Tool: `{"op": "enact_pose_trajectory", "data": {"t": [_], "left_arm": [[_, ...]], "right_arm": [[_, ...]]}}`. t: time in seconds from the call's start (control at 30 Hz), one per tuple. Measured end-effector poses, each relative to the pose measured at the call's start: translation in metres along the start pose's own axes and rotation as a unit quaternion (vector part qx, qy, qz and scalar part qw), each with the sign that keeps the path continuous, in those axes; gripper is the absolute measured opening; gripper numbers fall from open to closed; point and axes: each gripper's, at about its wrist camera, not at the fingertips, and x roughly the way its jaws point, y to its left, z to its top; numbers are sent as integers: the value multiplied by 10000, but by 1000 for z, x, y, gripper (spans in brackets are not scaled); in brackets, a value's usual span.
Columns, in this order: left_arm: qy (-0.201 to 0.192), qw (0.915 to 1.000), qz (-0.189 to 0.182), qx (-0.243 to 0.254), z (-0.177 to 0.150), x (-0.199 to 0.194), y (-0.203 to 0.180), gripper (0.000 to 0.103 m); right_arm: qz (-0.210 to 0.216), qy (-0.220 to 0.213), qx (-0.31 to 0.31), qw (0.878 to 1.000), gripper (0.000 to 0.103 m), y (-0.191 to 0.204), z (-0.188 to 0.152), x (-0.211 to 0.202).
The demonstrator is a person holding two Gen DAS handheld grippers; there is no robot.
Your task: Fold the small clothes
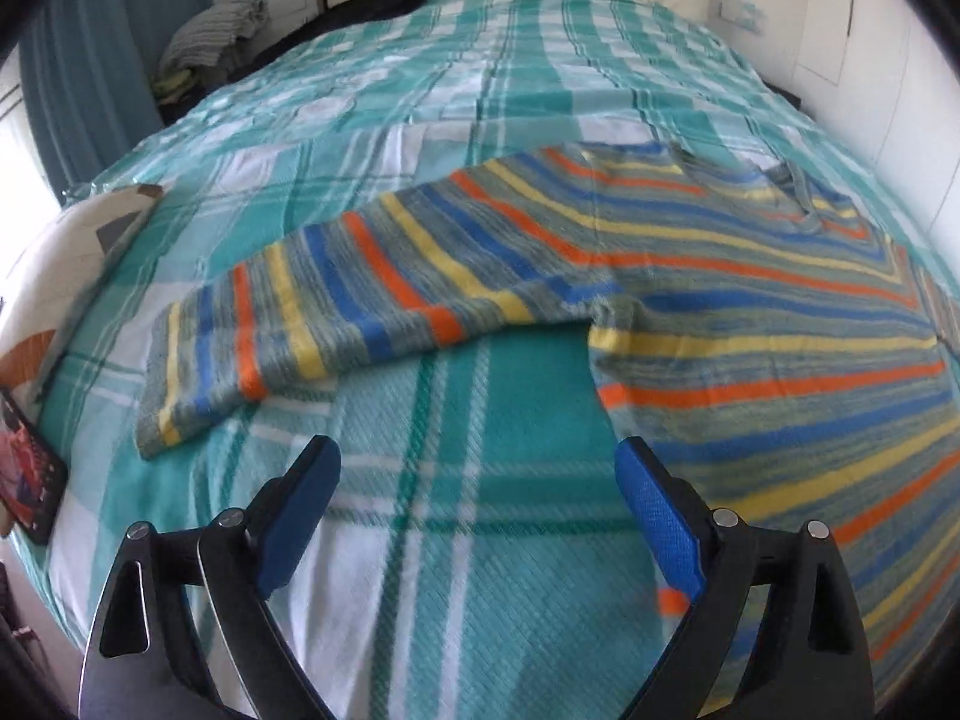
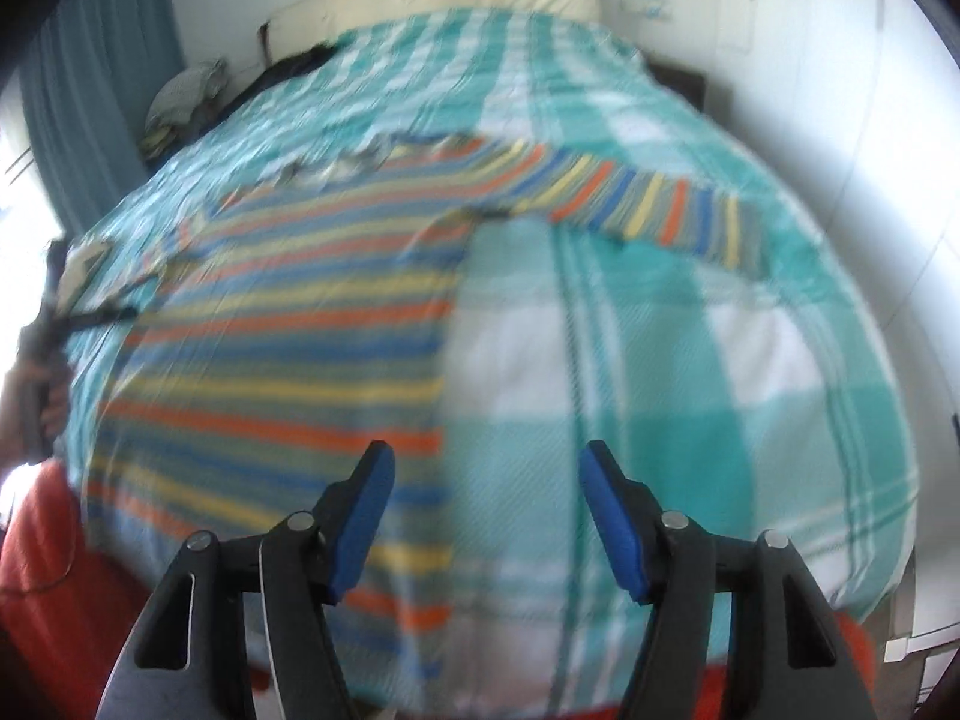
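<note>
In my left wrist view, a white pillow (image 1: 54, 276) sits at the left edge and a dark tablet (image 1: 30, 480) lies low on the left. A pile of clothes (image 1: 210, 42) is at the upper left. The striped sweater (image 1: 750, 324) lies flat on the bed (image 1: 420, 90), filling the middle and right of the frame. One sleeve (image 1: 300, 324) reaches out to the left. My left claw (image 1: 477, 462) is at the bottom middle. Its jaws stand wide apart with nothing between them, over bare blanket just beside the sweater's edge.

In my right wrist view, which is blurry, the sweater (image 2: 288, 360) fills the left half, with its other sleeve (image 2: 648, 210) at the upper right. My right claw (image 2: 486, 468) is at the bottom middle, open and holding nothing, over the sweater's right edge.
</note>
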Motion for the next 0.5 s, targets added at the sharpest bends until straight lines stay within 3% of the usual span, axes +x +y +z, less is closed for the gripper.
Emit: {"op": "enact_pose_trajectory", "data": {"t": [0.07, 0.13, 0.17, 0.23, 0.27, 0.33, 0.5], "left_arm": [[-218, 9995, 198, 103, 14, 8, 11, 101], [-26, 9974, 654, 296, 12, 31, 15, 103], [136, 9973, 633, 332, 8, 47, 17, 103], [-59, 9999, 157, -24, 0, 49, 32, 103], [-115, 9998, 49, -137, 0, 46, 37, 103], [-92, 9998, 32, -166, -1, 49, 39, 103], [-75, 9999, 86, -115, 0, 49, 37, 103]], "right_arm": [[-318, -253, 157, 9991, 69, -14, 9, 15], [-552, -261, 264, 9978, 74, -28, 14, 37], [-617, -172, 321, 9974, 74, -36, 13, 50], [-547, 179, 449, 9973, 76, -48, 5, 81], [-473, 92, 437, 9979, 79, -51, -1, 87], [-526, -260, 289, 9979, 82, -48, -10, 85], [-378, -337, 354, 9981, 86, -51, -12, 85]]}}
